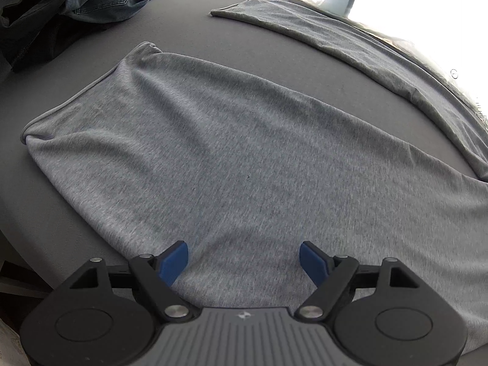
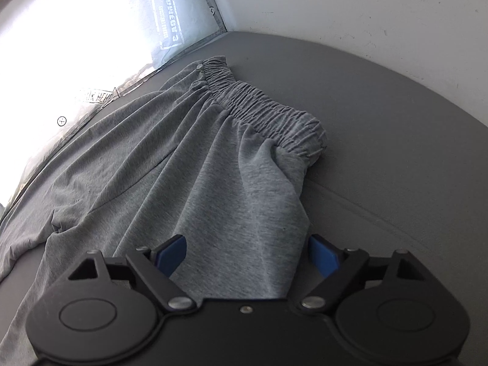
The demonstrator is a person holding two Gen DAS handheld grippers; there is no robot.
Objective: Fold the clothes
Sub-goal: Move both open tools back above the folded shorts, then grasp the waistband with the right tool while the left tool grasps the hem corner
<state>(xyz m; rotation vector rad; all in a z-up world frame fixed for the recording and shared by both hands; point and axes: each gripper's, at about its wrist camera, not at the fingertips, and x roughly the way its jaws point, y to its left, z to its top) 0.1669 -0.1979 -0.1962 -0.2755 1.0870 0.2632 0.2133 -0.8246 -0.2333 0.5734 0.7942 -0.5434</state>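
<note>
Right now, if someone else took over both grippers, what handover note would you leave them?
Left gripper: open, low over a trouser leg, holding nothing.
Right gripper: open, hip-side fabric between the jaws, no grip visible.
Grey sweatpants lie spread on the grey table, elastic waistband towards the wall, second leg splayed apart.
Dark jeans pile sits at the far corner.
Done: pants laid out. Left: no fold shows yet; jeans untouched.
</note>
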